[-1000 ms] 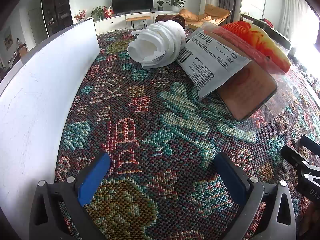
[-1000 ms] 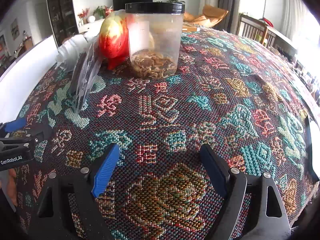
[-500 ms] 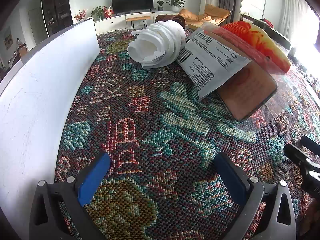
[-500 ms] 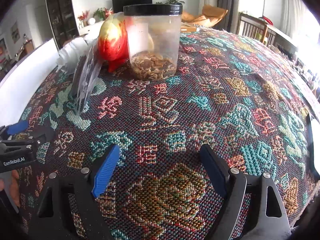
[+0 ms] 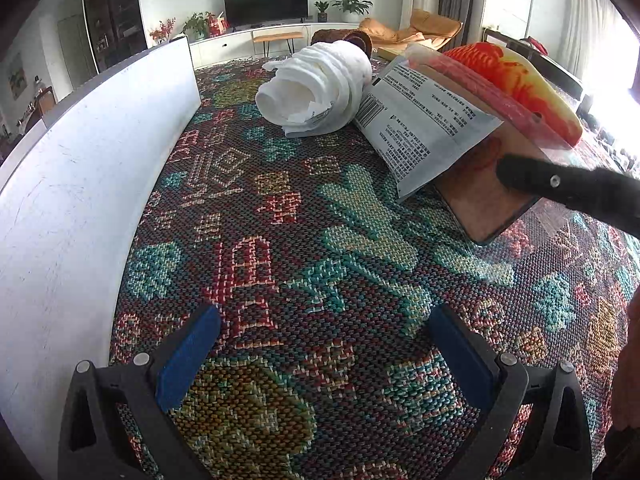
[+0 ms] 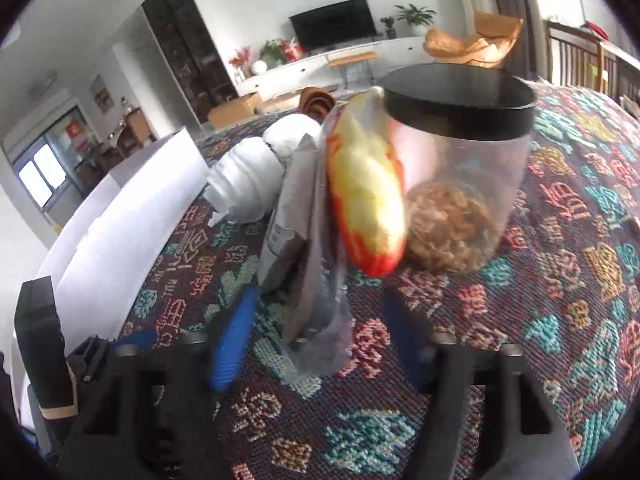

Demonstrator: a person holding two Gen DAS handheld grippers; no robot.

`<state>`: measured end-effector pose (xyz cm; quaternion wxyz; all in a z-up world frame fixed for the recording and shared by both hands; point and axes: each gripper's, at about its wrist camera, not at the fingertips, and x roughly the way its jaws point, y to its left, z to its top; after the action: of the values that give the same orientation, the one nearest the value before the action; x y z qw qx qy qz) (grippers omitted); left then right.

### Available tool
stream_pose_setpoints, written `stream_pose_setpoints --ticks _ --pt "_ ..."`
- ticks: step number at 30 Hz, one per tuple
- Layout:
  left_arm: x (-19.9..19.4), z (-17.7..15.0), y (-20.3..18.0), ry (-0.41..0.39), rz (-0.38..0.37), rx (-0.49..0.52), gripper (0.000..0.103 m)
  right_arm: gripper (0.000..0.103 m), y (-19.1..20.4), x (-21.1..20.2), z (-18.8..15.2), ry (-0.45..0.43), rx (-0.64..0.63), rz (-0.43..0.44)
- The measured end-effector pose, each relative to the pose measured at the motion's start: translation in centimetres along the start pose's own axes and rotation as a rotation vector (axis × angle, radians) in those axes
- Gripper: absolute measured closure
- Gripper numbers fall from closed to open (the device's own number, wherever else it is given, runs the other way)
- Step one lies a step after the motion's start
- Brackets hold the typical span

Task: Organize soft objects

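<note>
Over on the right half of the table, the right gripper [image 6: 318, 320] is straight in front of the clear plastic bag with a flat brown packet and white printed label [image 6: 304, 248]. The bag's near edge sits between the blue pads. The jaws are closing down onto that edge. The pic is blurred, so the exact pad contact isn't crisp, but nothing else is between them.

The bag stands on edge, tilted. Its long axis runs near-to-far, roughly in line w/ the gripper's fingers, so the grip lands on the near short end, not the broad face. The far end is propped against a red-and-yellow plush toy [image 6: 368, 200], which leans on a clear plastic jar with a black lid [image 6: 460, 160]. I can't tell if the toy is inside the bag or just beside it.

The right hand is clearly the nearer one. The left gripper [image 5: 322, 314] hangs wide apart and empty over the woven patterned tablecloth [image 5: 320, 240], near-left and well apart from the bag, w/ a white board [image 5: 80, 160] along its left.

The bag looks thin, floppy and crinkly, w/ the label facing left. Judging by that, it'll likely sag from an end grip, and the toy may tip once its prop goes. A rolled white cloth [image 5: 320, 88] lies far-left of the bag, just beside the label corner.
</note>
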<state>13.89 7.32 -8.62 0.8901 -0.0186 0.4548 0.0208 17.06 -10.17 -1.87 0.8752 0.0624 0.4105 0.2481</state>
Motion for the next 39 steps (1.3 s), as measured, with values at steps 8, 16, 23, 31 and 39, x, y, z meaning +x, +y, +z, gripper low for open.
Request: stream_pose_setpoints --ticks 8,16,23,31,39 --pt "0.0 0.0 0.0 0.000 0.001 0.000 0.000 0.091 -1.1 -7.2 -4.9 0.138 0.053 0.111" --pt "0.0 0.0 0.0 0.000 0.001 0.001 0.000 0.089 -13.3 -16.4 -12.6 0.164 0.406 0.104" --pt "0.0 0.0 0.0 -0.001 -0.002 0.002 0.000 0.088 -20.1 -15.0 -11.2 0.029 0.655 0.131" --pt "0.0 0.0 0.0 -0.001 -0.002 0.002 0.000 0.036 -19.3 -9.5 -3.4 -0.128 0.510 -0.273" --pt "0.0 0.0 0.0 0.000 -0.001 0.003 0.000 0.023 -13.3 -14.4 -4.9 -0.270 0.293 -0.629"
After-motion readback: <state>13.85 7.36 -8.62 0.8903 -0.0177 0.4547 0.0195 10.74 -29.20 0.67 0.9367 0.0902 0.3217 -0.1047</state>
